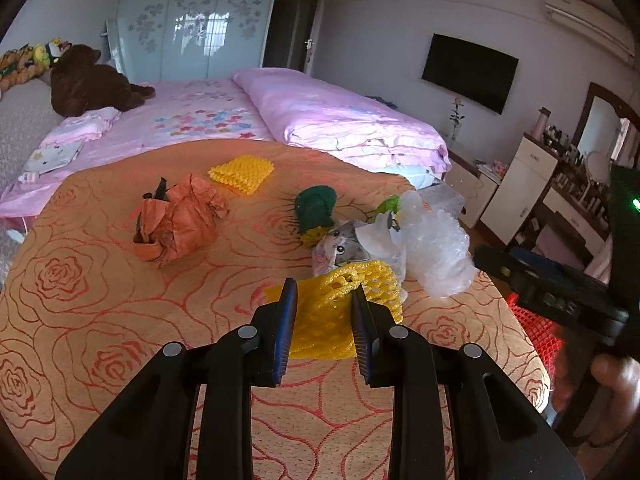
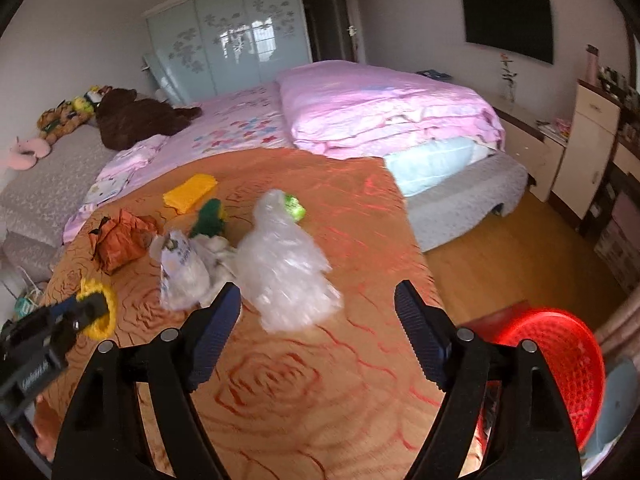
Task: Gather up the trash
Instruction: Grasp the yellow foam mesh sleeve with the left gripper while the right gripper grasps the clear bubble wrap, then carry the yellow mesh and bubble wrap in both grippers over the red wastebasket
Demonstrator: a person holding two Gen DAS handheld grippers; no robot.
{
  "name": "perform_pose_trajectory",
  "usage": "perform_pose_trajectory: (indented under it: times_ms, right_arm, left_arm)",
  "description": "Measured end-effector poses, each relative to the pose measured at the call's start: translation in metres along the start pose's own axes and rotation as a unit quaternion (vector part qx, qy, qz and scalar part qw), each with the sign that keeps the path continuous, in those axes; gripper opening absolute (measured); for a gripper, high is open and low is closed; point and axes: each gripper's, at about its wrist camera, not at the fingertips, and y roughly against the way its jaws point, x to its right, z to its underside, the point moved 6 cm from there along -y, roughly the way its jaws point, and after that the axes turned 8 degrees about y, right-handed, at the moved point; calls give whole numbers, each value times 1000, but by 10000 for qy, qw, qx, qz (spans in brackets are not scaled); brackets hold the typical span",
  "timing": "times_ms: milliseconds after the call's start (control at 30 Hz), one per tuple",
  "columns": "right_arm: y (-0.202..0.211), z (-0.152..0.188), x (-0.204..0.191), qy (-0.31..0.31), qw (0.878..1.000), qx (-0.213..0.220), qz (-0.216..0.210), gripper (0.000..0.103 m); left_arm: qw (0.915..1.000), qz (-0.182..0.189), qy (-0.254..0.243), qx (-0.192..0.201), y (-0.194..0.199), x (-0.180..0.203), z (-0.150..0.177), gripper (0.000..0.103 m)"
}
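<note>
My left gripper (image 1: 324,286) is shut on a yellow foam net (image 1: 340,320), held just over the orange rose-patterned cloth (image 1: 100,300); the right wrist view shows that net (image 2: 102,308) at the lower left. My right gripper (image 2: 316,286) is open, nothing pressed between its pads, and a crumpled clear plastic bag (image 2: 286,272) lies just beyond its tips. Further back lie a cat-printed white bag (image 1: 344,244), a green foam net (image 1: 316,210), a crumpled orange paper bag (image 1: 180,224) and a yellow foam pad (image 1: 242,172). A red mesh basket (image 2: 560,364) stands on the floor to the right.
A bed with a pink quilt (image 2: 384,108) and a brown plush toy (image 1: 88,80) lies behind the cloth. A dresser with bottles (image 1: 568,160) lines the right wall. Bare wooden floor (image 2: 520,248) shows between the bed and the basket.
</note>
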Motion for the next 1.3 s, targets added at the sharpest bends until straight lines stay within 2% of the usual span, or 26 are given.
perform_pose_trajectory:
  times_ms: [267, 367, 433, 500, 533, 700, 1300]
  right_arm:
    - [-44, -11, -12, 267, 9991, -322, 62, 76]
    - [-52, -5, -10, 234, 9985, -495, -83, 66]
    - [-56, 1, -11, 219, 9979, -588, -183, 52]
    - [-55, 5, -13, 237, 9977, -591, -220, 48]
    - [-54, 6, -13, 229, 9977, -588, -247, 45]
    - [-35, 13, -12, 73, 9981, -509, -326, 43]
    - [49, 37, 24, -297, 9992, 105, 239, 43]
  left_arm:
    - [10000, 5, 84, -54, -2, -8, 2, 25]
    - [9999, -2, 105, -74, -3, -10, 3, 25]
    - [9999, -6, 113, -100, -4, -10, 3, 25]
    - [9999, -10, 100, -109, -5, -10, 4, 25]
    - [9999, -13, 92, -110, -5, -9, 4, 25]
    - [9999, -20, 43, -97, -4, -5, 3, 25]
    - [9995, 92, -297, 8, 6, 27, 4, 25]
